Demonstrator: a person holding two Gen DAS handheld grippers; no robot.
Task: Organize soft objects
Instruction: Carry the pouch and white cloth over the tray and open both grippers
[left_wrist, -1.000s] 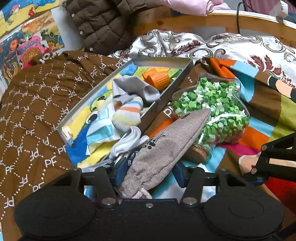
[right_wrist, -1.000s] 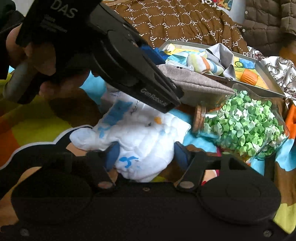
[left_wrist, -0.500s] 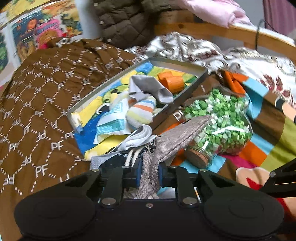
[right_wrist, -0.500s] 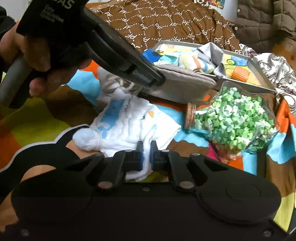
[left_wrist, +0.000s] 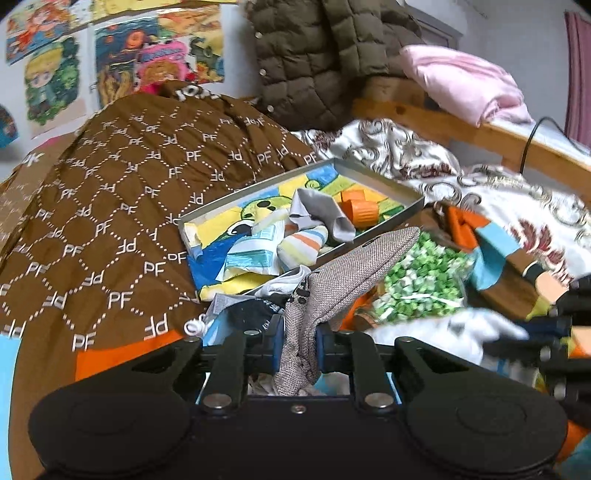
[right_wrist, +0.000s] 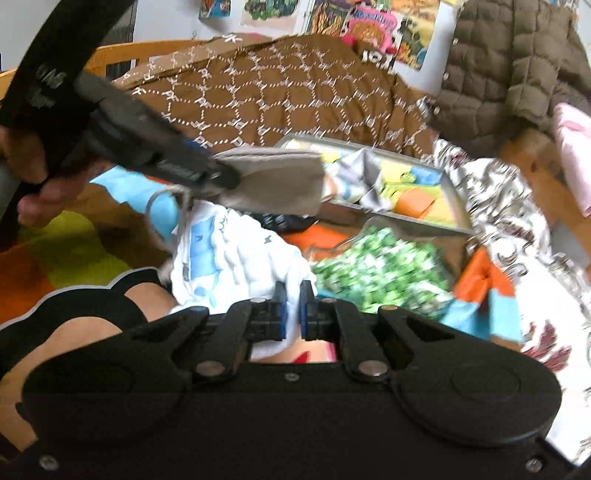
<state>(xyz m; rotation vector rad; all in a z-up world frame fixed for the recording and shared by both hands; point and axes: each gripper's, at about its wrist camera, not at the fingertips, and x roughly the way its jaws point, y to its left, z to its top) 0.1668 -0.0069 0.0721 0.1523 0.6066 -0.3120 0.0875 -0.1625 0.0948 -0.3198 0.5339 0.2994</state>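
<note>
While I watch from the wrist cameras, my left gripper (left_wrist: 298, 345) points downward over the bed, its blue pads pinched tight on the gathered end of a grey woven pouch (left_wrist: 354, 264), which hangs lifted above the bedding and reaches toward the tray. From the right wrist view I can see a hand (right_wrist: 26, 173) wrapped around that gripper's handle at the left edge. My right gripper (right_wrist: 291, 314) also tilts downward, its pads nearly together and clamped on the edge of a white cloth with blue print (right_wrist: 229, 258), blurred in this view. Farther back, a shallow grey tray (left_wrist: 384, 181) rests on the brown quilt (left_wrist: 110, 221); inside it lie a striped sock (left_wrist: 303, 245), a grey sock (left_wrist: 325, 212) and an orange cap-like piece (left_wrist: 360, 210). To its right, a clear jar of green and white paper stars (left_wrist: 421, 284) lies on its side.
</note>
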